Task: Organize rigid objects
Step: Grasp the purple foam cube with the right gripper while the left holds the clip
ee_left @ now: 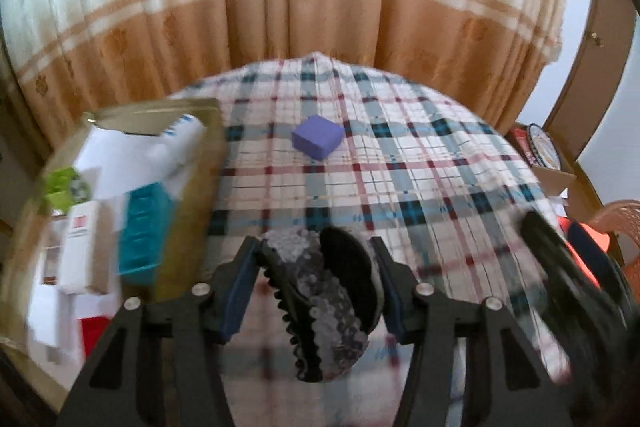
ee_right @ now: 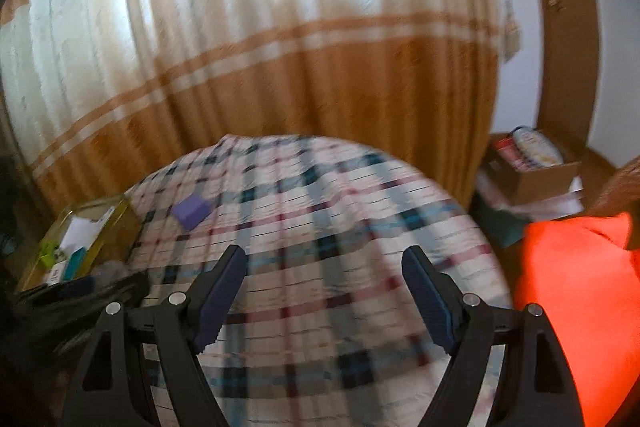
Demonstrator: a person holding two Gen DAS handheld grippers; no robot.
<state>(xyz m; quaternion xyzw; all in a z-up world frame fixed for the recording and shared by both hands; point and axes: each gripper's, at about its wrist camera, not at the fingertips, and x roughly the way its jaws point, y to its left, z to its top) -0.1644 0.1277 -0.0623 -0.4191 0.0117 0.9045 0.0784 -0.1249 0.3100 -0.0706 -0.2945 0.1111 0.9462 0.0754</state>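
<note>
Clamped between the left gripper pads, a sequined hair claw; right gripper gapes empty.

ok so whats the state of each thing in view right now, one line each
left claw: shut on the hair clip
hair clip: held off the checked cloth
right claw: open, nothing between the pads
purple box: closed, flat on the cloth, untouched
storage box: open-topped, cartons inside
cardboard box: open, packets inside

Plaid tablecloth, striped curtain — cardboard box, orange cloth
</note>
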